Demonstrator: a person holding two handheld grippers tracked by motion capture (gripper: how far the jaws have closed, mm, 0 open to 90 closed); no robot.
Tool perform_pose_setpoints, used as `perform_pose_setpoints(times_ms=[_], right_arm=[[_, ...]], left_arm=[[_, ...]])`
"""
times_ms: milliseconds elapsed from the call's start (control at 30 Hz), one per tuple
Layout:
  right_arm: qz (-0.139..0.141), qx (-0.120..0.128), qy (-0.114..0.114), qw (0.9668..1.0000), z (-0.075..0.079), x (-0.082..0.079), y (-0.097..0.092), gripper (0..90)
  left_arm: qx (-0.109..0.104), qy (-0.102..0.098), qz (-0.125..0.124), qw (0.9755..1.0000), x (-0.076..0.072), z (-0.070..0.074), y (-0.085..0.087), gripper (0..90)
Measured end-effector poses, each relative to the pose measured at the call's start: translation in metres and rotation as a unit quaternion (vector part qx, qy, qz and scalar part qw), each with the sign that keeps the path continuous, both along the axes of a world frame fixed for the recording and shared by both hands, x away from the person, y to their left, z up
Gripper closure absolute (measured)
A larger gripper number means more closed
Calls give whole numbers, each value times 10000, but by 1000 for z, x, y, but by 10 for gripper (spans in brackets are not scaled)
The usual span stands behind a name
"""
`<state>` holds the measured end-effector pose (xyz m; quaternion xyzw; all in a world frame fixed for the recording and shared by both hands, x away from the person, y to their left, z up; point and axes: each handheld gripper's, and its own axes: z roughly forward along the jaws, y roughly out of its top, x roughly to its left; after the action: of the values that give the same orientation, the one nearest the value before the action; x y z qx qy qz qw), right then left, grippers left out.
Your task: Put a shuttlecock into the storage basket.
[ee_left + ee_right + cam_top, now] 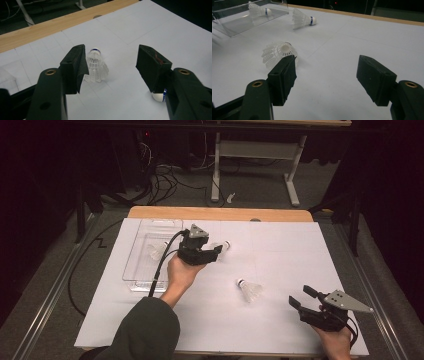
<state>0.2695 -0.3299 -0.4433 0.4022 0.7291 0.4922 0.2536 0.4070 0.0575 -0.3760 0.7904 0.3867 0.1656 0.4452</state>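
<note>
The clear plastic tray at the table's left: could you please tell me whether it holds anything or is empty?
Not empty: the clear plastic tray holds one white feathered shuttlecock, lying on its side.

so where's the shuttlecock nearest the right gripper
In the high view, that shuttlecock lies on the white sheet right of centre, up-left of the right gripper.
</note>
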Motion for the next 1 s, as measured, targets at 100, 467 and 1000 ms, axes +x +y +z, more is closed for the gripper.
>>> perform_pose_setpoints(times_ms=[100, 467, 1000], right_arm=[[2, 1, 0, 10000, 0, 0, 0, 325], [2, 0, 2, 10000, 0, 0, 0, 326], [13, -9, 6, 10000, 0, 0, 0, 326]], left_arm=[[1, -2, 12, 10000, 2, 1, -1, 416], [32, -2, 20, 10000, 9, 2, -6, 416], [85, 42, 59, 9999, 20, 3, -16, 416]])
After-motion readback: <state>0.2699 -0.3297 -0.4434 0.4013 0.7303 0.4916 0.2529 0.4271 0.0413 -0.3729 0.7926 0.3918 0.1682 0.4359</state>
